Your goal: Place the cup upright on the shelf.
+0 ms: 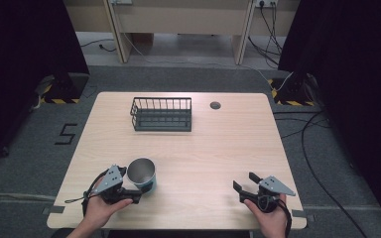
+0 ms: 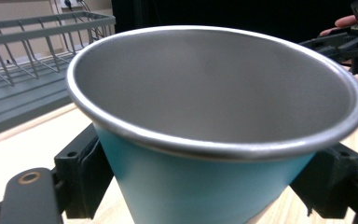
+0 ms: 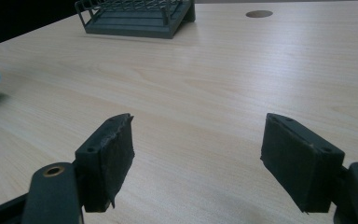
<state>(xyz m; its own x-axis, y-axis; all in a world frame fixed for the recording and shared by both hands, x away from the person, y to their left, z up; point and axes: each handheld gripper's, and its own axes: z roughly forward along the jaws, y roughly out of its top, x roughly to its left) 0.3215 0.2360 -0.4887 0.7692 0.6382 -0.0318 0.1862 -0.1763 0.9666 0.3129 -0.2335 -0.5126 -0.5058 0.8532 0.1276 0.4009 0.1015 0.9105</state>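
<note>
Black jaws of the left gripper (image 2: 205,186) close on either side of a teal cup (image 2: 205,186) with a steel interior, held tilted at about seven o'clock on the pale wood surface (image 1: 203,148). Right gripper (image 1: 245,184), at five o'clock, well apart from the cup, jaws spread wide, nothing between them. Dark wire basket (image 1: 161,114) stands at twelve o'clock, near the far edge. Round grommet hole (image 1: 215,105) just beyond, at one o'clock.
</note>
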